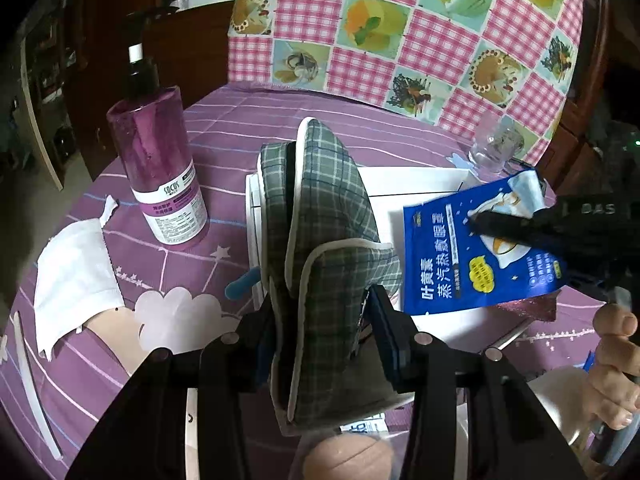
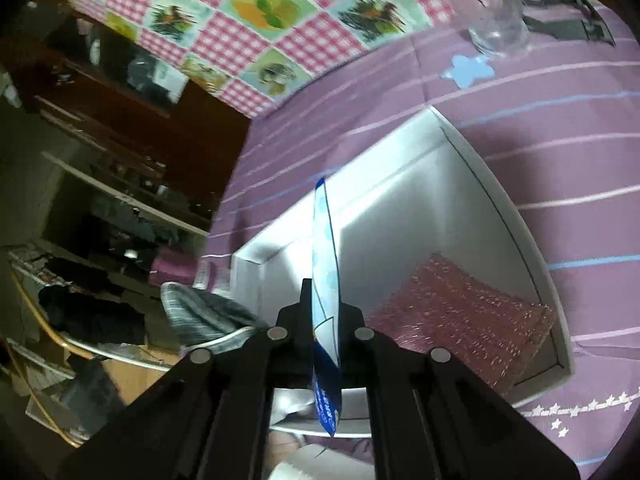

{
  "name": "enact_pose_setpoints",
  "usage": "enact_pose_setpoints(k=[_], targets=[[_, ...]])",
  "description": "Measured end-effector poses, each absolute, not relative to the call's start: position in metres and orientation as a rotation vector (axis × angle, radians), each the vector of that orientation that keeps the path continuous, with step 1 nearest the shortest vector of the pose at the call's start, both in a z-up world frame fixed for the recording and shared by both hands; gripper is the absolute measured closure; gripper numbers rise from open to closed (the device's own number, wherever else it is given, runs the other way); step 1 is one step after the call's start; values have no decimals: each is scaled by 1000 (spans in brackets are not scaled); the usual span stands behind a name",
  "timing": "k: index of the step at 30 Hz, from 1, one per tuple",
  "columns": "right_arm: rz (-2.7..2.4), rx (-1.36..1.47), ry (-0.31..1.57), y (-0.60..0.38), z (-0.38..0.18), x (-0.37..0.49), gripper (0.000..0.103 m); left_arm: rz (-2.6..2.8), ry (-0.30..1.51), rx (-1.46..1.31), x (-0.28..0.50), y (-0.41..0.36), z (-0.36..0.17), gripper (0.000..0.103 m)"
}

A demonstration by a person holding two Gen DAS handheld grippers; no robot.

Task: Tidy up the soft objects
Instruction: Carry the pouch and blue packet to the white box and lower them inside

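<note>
My left gripper [image 1: 320,312] is shut on a green plaid slipper [image 1: 320,216] with white piping and holds it upright over the left end of a white box [image 1: 416,178]. My right gripper [image 1: 480,222] comes in from the right, shut on a blue eye-mask packet [image 1: 472,260] that hangs above the box. The right wrist view has that packet [image 2: 325,264] edge-on between the right gripper [image 2: 324,308] fingers, over the white box [image 2: 400,168]. A pink glittery pouch [image 2: 460,320] lies inside the box. The slipper [image 2: 200,316] shows at the box's left end.
A purple pump bottle [image 1: 160,176] stands left of the box and a white sachet [image 1: 76,280] lies nearer the table's edge. A clear glass [image 1: 496,152] stands behind the box. A pink checked cloth [image 1: 400,32] hangs at the back. A hand [image 1: 616,360] shows low right.
</note>
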State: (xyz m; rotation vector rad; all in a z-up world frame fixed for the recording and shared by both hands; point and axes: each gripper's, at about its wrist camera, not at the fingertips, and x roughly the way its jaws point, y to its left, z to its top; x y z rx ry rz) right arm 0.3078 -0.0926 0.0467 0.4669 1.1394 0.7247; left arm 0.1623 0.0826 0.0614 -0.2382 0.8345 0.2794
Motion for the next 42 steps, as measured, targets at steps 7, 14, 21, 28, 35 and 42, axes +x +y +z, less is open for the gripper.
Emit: enact_pose_setpoints(k=[7,14,21,28,35,42], targets=[[599,404,1144,-97,47,310,86,257,750,-292,164,90,73,60],[505,311,1005,-109,85,299,47,325,724,-321,173,104,63,60],[391,172,901,-112,117,286,46,289,755,-315,177,101,53,60],[383,82,876,-106,133,275,46,299,728,-287,170,95,60,45],[440,102,953,-103,132,274,46,292,635,-323,152,94,82,24],[469,113,1031,-99,123,276,46,315,635,-284,149,88,84,23]])
